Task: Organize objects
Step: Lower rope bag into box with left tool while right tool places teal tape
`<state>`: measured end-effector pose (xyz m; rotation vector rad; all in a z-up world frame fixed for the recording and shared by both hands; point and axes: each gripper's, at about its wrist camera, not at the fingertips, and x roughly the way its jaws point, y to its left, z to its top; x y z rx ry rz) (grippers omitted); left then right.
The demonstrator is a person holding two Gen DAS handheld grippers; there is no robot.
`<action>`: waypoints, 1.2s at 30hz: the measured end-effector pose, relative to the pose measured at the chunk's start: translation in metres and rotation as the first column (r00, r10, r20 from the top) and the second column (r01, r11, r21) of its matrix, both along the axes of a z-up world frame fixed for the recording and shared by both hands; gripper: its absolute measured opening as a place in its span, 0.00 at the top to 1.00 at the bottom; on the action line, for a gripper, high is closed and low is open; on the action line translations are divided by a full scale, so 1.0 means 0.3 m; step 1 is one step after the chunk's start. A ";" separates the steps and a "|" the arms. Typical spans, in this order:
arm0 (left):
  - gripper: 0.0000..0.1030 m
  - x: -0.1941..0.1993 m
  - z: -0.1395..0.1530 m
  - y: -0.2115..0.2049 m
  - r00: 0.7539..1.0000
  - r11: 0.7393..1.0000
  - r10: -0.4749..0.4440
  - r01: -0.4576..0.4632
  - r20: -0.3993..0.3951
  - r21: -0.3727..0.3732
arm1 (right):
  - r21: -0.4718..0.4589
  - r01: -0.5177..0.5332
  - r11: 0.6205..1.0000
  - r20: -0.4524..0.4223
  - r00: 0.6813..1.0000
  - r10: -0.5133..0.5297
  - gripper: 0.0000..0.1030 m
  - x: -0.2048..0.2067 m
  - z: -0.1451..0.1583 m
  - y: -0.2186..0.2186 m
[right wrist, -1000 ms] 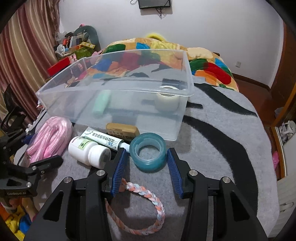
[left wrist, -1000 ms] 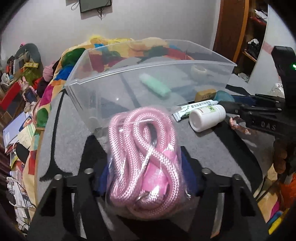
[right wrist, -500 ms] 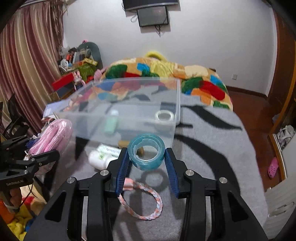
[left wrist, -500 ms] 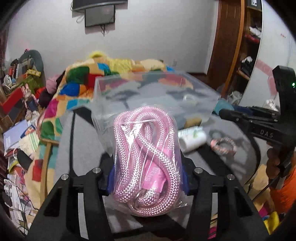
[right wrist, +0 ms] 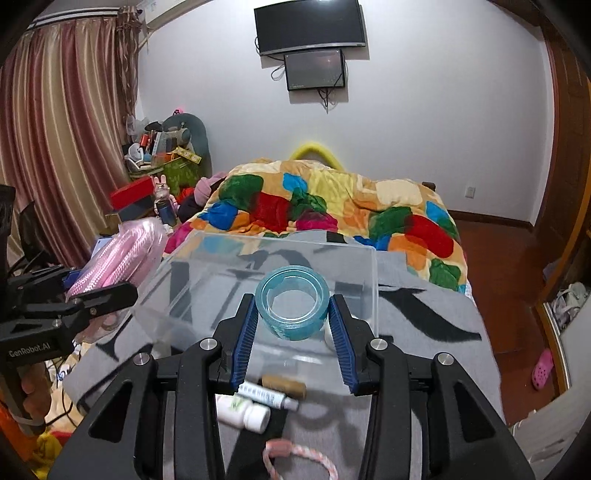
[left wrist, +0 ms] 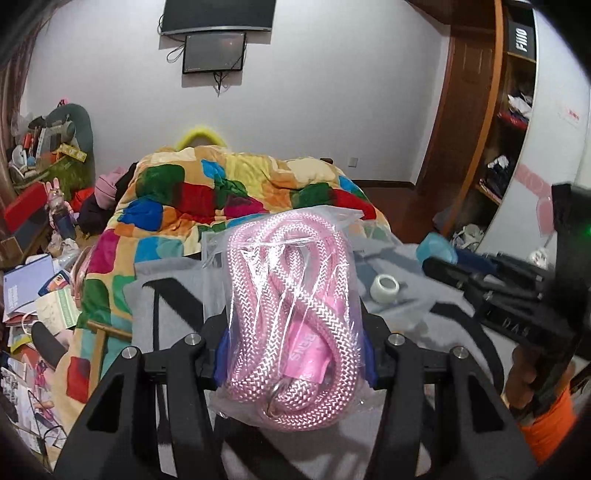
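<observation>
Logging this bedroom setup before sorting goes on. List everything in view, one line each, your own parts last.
rope in bag: 1, pink, clamped in the left claw
tape roll: 1, teal, clamped in the right claw above the bin
bin: 1, clear plastic, on the grey blanket
white tape roll: 1, white, inside the bin
pill bottle: 1, white, on the blanket before the bin
tube: 1, white, beside the bottle
brown block: 1, tan, against the bin's near wall
braided loop: 1, pink and white, nearest edge
quilt: 1, multicoloured, behind the bin
screens: 2, black, on the wall
left claw: 1, black, blue pads
right claw: 1, black, blue pads
</observation>
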<state>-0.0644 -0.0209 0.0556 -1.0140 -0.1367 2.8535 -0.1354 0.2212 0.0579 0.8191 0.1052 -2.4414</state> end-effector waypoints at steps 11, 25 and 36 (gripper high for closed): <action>0.48 -0.219 -0.086 -0.028 0.992 0.999 0.038 -0.040 0.124 0.019 | 0.057 -0.006 0.998 0.169 0.986 -0.004 0.65 -0.194 -0.121 -0.110; 0.45 -0.234 -0.142 -0.001 0.984 1.000 0.004 -0.004 0.180 -0.003 | 0.159 -0.040 0.986 0.184 0.983 0.011 0.64 -0.181 -0.186 -0.168; 0.33 -0.088 -0.024 0.015 0.998 0.999 -0.001 0.003 0.057 -0.045 | 0.078 -0.065 0.995 0.080 0.995 0.058 0.35 -0.035 -0.052 -0.061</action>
